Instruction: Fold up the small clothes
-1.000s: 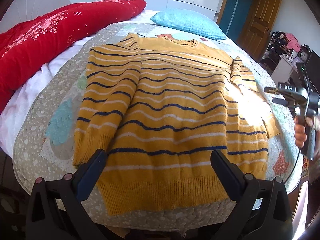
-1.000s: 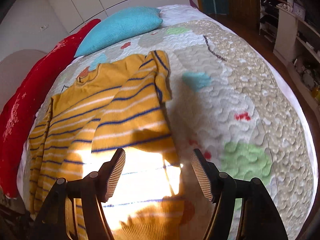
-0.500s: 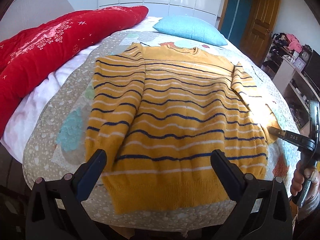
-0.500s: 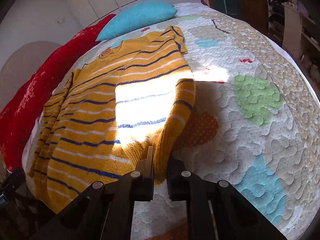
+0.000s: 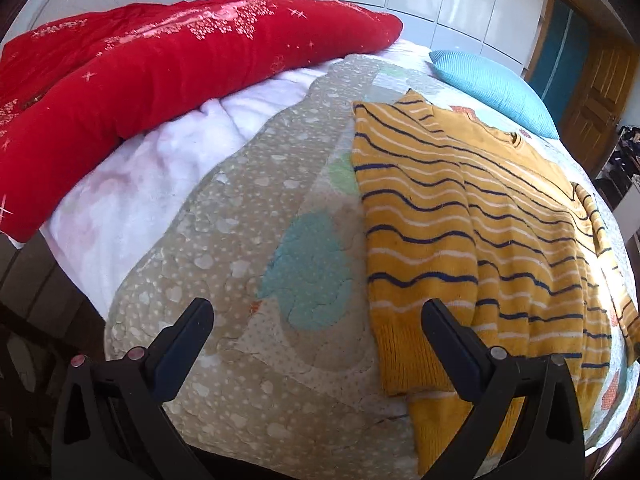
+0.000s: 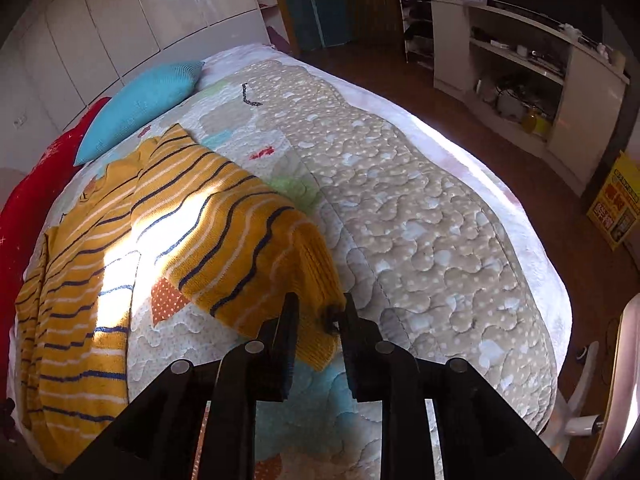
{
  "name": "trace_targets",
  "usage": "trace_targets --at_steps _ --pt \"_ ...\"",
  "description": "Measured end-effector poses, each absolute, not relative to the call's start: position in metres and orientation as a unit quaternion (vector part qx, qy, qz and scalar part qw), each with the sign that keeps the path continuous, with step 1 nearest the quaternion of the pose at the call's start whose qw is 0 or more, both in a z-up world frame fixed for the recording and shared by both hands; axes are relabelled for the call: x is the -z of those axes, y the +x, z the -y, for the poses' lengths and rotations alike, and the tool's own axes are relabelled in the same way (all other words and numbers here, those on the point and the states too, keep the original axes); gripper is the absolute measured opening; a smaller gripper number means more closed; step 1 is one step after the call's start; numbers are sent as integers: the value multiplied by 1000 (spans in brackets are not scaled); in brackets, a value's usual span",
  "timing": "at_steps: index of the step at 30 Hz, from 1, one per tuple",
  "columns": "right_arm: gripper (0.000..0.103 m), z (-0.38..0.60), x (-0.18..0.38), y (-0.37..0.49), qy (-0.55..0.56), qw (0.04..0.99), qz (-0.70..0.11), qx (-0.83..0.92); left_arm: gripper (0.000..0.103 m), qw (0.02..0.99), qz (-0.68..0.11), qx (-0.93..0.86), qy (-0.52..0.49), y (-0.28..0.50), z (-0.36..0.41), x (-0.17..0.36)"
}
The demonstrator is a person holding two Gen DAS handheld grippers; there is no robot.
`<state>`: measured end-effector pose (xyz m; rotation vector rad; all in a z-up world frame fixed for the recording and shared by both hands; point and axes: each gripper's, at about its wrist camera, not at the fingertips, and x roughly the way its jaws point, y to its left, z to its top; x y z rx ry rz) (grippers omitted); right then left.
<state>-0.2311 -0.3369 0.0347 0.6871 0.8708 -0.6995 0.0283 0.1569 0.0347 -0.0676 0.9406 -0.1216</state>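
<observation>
While the left gripper is being held wide open and empty above the quilt, the yellow striped sweater is being seen spread flat just to its right, its near sleeve cuff beside the right-hand finger. From the right wrist view, the right gripper is being kept narrow, its jaws having just been opening slightly, with the sweater's sleeve cuff being pinched between them and lifted off the quilt.

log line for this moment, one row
stage: sleeve fold | right gripper: jaws just reopened a little, sweater cuff between them | left gripper: open, empty, by the other sleeve
</observation>
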Motion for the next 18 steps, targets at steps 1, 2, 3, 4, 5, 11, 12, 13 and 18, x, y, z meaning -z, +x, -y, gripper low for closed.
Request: trace_targets --at_steps 1,2,3,4,5,11,12,13,18 --pt "33 332 -36 -231 318 795 -403 323 103 884 -461 71 -36 30 -154 -30" --pt "34 328 -37 -229 316 798 -402 320 103 879 -468 83 -39 31 -150 -27" --pt "36 322 -39 -228 312 800 -402 318 103 876 -470 99 -38 32 -143 -24" --pt "36 317 -40 -226 307 802 -402 318 103 876 -468 109 -32 32 -137 -22" --pt "36 312 -41 -223 299 805 -403 317 103 877 -465 117 -24 33 -130 -21" --pt "36 285 -54 -209 249 822 -402 317 17 871 -468 144 -42 56 -122 -22" --pt "36 281 -58 -208 239 825 -399 321 16 872 -468 131 -67 63 -135 -27" --pt "36 278 -61 -208 230 828 -396 324 16 874 -464 118 -85 69 -147 -29" --pt "36 268 -70 -202 207 836 -390 325 15 884 -442 30 -151 106 -225 -40"
